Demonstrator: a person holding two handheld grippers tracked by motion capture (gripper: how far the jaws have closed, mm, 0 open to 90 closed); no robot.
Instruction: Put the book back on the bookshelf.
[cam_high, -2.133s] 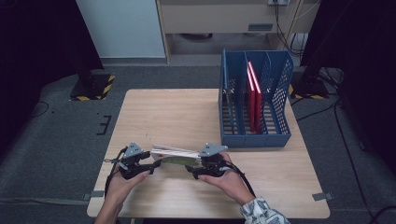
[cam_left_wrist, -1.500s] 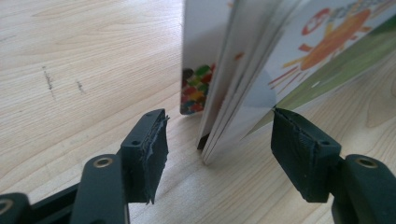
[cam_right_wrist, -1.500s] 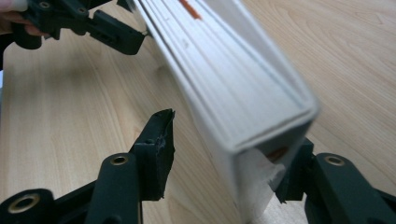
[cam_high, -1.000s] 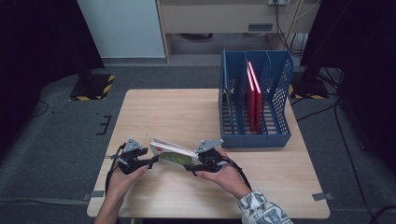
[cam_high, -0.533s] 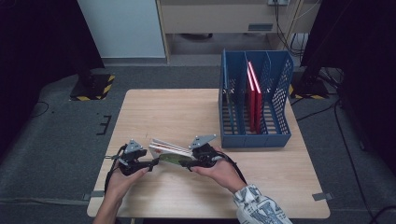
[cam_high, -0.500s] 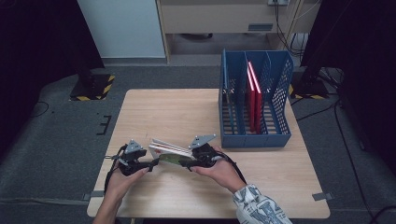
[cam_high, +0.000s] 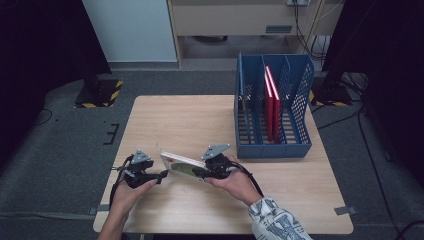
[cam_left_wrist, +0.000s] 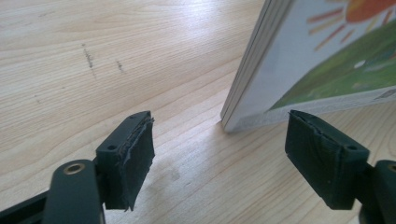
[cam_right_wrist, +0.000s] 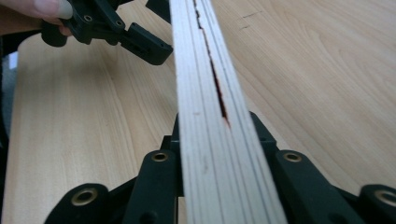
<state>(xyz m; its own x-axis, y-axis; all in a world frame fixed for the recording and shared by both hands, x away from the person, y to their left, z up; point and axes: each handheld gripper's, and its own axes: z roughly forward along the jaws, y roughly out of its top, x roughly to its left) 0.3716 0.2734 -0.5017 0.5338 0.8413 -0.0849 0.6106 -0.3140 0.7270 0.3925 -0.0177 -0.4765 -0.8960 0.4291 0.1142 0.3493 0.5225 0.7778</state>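
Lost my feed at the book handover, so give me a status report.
Right gripper shut on picture book, jaws just closing. Left gripper open, jaws just opening, clear of book's corner. Blue file rack beyond, table between bare.

High view: overhead, facing forward across the tabletop (cam_high: 200, 115). Both gripper views: close, low over its near edge, sharing the picture book (cam_high: 182, 165) (cam_left_wrist: 322, 60) (cam_right_wrist: 210, 93).

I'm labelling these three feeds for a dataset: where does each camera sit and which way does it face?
High view: above the person's side, facing forward and down on the table; forearms, left gripper, right gripper show.
Left gripper view: rides that gripper, along its open jaws toward the book.
Right gripper view: along jaws clamped on the book's page edge; left gripper beyond.
All three share the book.
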